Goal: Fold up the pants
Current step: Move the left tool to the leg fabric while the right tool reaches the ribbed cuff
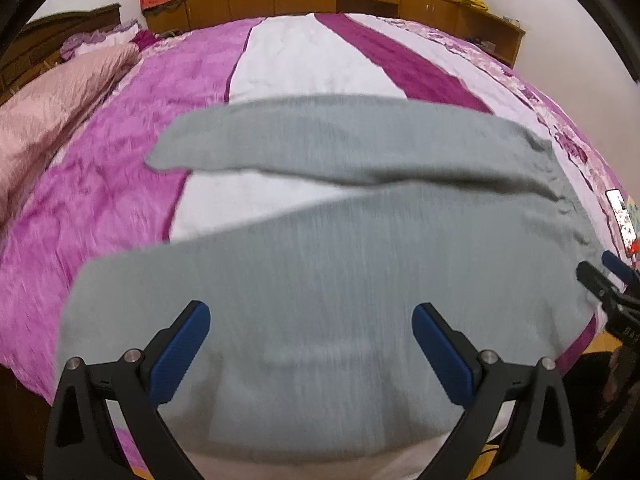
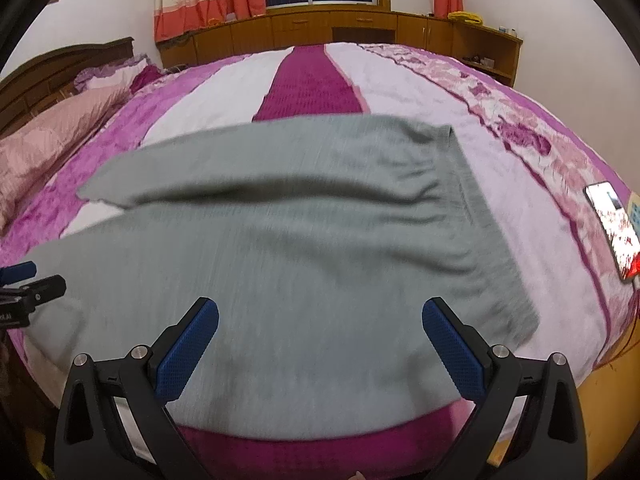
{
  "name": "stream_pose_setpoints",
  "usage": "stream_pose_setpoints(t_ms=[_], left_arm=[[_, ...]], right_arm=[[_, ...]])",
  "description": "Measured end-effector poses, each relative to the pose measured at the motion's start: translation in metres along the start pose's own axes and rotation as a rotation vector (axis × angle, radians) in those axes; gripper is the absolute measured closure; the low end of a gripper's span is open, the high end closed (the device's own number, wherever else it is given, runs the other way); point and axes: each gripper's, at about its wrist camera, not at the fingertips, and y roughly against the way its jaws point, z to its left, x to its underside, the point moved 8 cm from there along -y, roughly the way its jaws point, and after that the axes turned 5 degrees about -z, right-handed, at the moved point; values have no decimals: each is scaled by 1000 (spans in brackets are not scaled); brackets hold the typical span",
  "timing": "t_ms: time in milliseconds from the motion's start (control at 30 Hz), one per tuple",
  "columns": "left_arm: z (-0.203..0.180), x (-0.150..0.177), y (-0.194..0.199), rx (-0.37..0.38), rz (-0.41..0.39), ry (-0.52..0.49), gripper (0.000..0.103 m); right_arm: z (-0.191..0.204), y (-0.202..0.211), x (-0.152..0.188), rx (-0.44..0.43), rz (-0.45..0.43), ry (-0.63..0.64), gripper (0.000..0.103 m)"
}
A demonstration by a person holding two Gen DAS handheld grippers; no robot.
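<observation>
Grey pants (image 1: 328,264) lie spread flat on the bed, legs pointing left, waistband at the right (image 2: 476,208). The far leg (image 1: 320,140) angles away from the near leg. My left gripper (image 1: 310,316) is open and empty above the near leg's cuff end. My right gripper (image 2: 320,312) is open and empty above the seat of the pants (image 2: 304,280). The right gripper also shows at the right edge of the left wrist view (image 1: 612,276), and the left gripper at the left edge of the right wrist view (image 2: 28,280).
The bed has a pink, white and magenta striped cover (image 2: 308,80). A lit phone (image 2: 614,224) lies on the cover to the right of the waistband. Pink pillows (image 2: 48,136) lie at the left. Wooden cabinets (image 2: 340,28) line the far wall.
</observation>
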Motion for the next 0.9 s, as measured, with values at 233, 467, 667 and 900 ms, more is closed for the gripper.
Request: stream_pose_setpoints(t_ms=[233,467,667,900], left_arm=[[6,-72,2,-2,-45,-37,0],[1,-130,-10,23,-47,-88,0],[0,-170,-35,44,-37,-88,0],[4,-203,-89,33,4,-109,0]], right_arm=[[-22,6,-53,1,-41,12,4],[-48,-2,-102,-2,-57,-9,4],[-68,-24,-133,35,-53,16,4],[-92,-71,-152,52,9,6,4]])
